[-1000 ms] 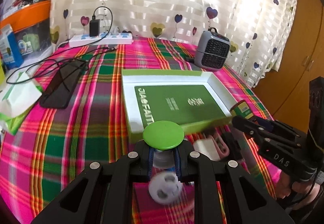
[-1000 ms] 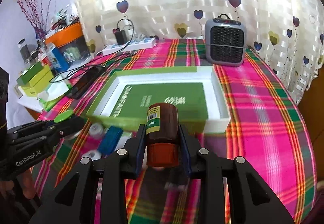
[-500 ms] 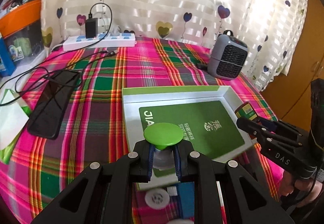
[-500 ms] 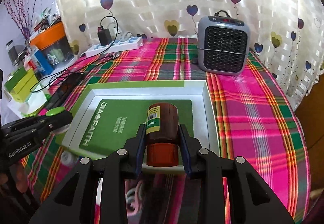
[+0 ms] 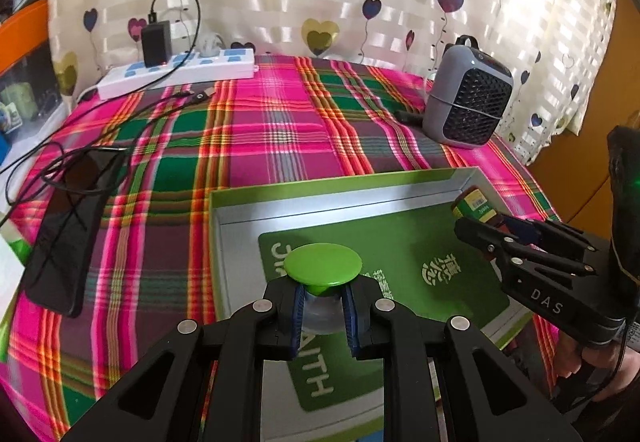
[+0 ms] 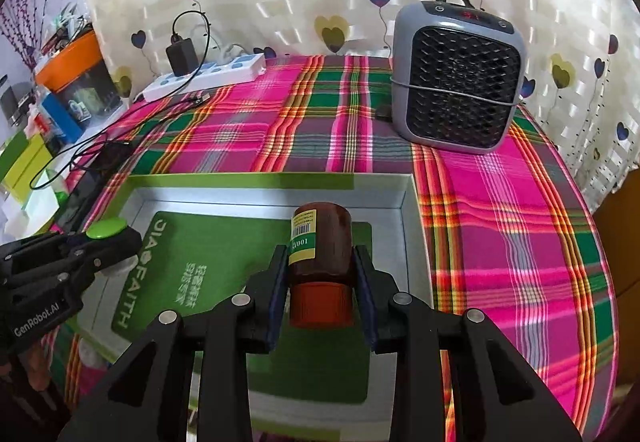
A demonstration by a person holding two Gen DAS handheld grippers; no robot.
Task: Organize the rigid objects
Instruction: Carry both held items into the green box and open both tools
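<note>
both claws are over the box – the left claw squeezes a green-topped thing, the right claw squeezes a brown bottle – next, lower them in and let go.

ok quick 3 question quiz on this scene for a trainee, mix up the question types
1. True or false: the left gripper is shut on a green-capped container.
2. The right gripper holds a brown bottle. Its cap points: A) toward the camera B) toward the heater C) straight up
3. Fill in: both held items hang over the open green ____.

Key
1. True
2. A
3. box
</note>
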